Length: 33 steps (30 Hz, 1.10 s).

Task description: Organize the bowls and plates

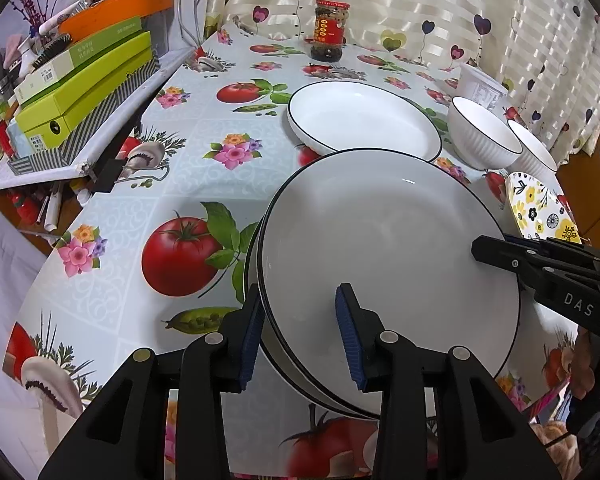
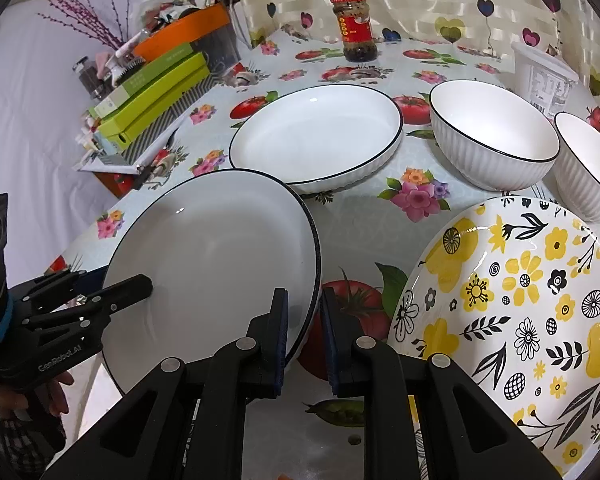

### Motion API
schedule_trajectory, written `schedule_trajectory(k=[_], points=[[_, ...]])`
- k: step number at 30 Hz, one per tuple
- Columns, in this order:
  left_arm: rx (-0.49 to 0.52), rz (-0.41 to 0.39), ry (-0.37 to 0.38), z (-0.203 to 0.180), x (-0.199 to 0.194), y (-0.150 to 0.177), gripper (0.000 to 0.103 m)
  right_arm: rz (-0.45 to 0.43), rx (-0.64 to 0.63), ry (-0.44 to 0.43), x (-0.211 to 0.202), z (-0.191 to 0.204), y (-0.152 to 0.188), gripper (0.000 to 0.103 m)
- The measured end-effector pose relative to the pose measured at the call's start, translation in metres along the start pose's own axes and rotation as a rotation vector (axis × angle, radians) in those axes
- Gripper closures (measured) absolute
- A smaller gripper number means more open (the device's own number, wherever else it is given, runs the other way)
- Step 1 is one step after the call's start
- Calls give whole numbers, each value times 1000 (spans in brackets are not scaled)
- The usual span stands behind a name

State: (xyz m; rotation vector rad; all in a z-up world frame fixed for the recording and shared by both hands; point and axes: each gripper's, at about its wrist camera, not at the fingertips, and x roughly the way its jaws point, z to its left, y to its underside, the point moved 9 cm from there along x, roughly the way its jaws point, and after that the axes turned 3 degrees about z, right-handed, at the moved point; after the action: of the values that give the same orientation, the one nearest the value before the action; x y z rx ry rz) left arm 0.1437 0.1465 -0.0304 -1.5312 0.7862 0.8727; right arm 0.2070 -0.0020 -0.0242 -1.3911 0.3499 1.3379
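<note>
Left tool [image 1: 300, 332]: jaws part open, astride the near-left rim of the white plate [image 1: 388, 264]; the outer pad sits close against the rim, the inner pad [image 1: 350, 336] stands clear above the plate's face, so no squeeze that I can see.
Right tool [image 2: 304, 336]: jaws narrow, pinching the plate's rim at its right edge. That side looks held!
White plate: on top of another white plate [image 1: 256, 280], whose dark rim peeks out at nine o'clock. From the left wrist view it fills the centre, slightly tilted up.
Key relation: plate lies dead ahead at twelve o'clock of the left tool and at eleven o'clock of the right tool; the two tools face each other across it, rim to rim.
Nearer hand: both at the rim; the right one has the firmer hold, I reckon.
Neighbours: deep white dish [image 2: 316, 140] at twelve o'clock, two ribbed bowls [image 2: 496, 136] at two o'clock, flowered plate [image 2: 512, 316] at three o'clock, touching nothing I can make out.
Desk [image 1: 188, 184]: fruit-print cloth, jar [image 1: 330, 30] at the far edge.
Next move, my guess: settle the plate square on its mate.
</note>
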Motion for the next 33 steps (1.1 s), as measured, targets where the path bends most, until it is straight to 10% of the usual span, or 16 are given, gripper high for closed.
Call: schedule_trajectory(k=[9, 33], points=[[51, -37, -90, 1, -10, -5, 65, -36, -9, -14, -2, 3, -1, 86], [-26, -58, 37, 5, -9, -22, 60, -58, -31, 29, 0, 8, 7, 84]])
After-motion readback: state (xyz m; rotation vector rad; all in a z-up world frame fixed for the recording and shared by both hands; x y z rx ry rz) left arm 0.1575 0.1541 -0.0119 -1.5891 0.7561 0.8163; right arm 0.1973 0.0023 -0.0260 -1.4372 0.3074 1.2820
